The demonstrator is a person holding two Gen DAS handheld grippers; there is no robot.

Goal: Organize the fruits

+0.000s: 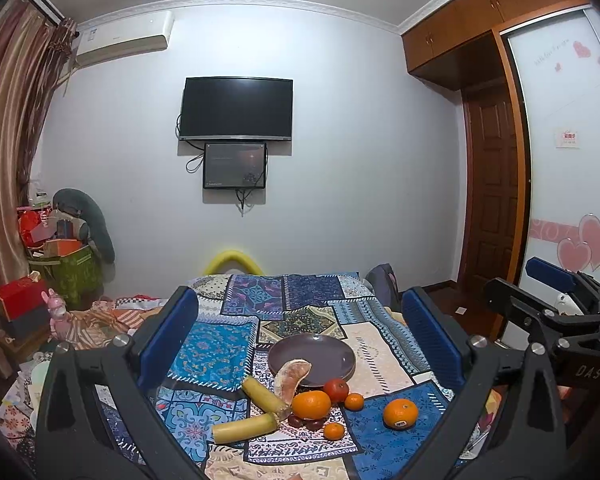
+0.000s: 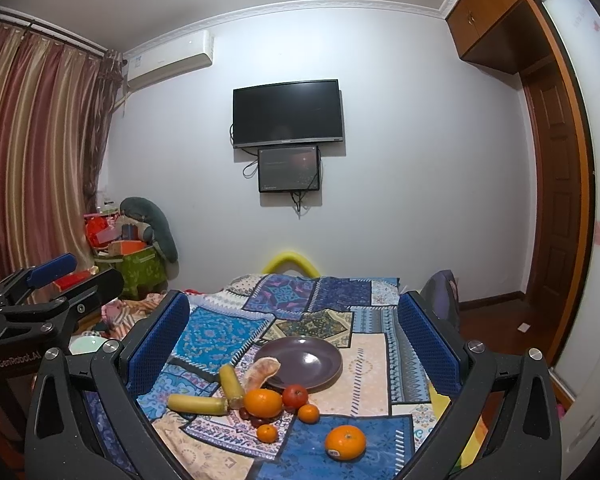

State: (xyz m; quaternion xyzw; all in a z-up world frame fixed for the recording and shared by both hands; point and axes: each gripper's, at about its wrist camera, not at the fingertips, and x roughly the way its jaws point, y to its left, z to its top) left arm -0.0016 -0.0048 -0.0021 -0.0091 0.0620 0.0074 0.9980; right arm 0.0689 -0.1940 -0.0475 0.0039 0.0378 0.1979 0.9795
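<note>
Both tools are up in the air over the near end of the bed [image 1: 236, 344], which has a patchwork cloth [image 2: 364, 364] on it. Left tool [image 1: 300, 336] has its blue pads spread wide, nothing btwn them. Right tool [image 2: 294, 340] same deal, spread wide and holding nothing. Each one pokes into the edge of the other's cam.

Fruit is all on the cloth, roughly mid-bed, bunched at the near rim of a purple plate [image 1: 320, 354]. Plate has nothing fully inside it, but a peeled pomelo wedge [image 1: 290, 380] leans over its near-left rim. Two yellow banana pieces: one [image 1: 262, 394] just left of the wedge, the other [image 1: 244, 428] lying nearer the front edge, ends meeting. Big orange [image 1: 311, 404] sits right beside them, w/ a red tomato-looking fruit [image 1: 336, 389] touching the plate rim behind it. Two small tangerines, one [image 1: 354, 401] to the right of the big orange, one [image 1: 334, 430] in front. Couple of dark red things [image 1: 308, 423] under the big orange, too small to tell what. A stickered orange [image 1: 400, 413] sits alone toward the right edge, apart from the bunch.
</note>
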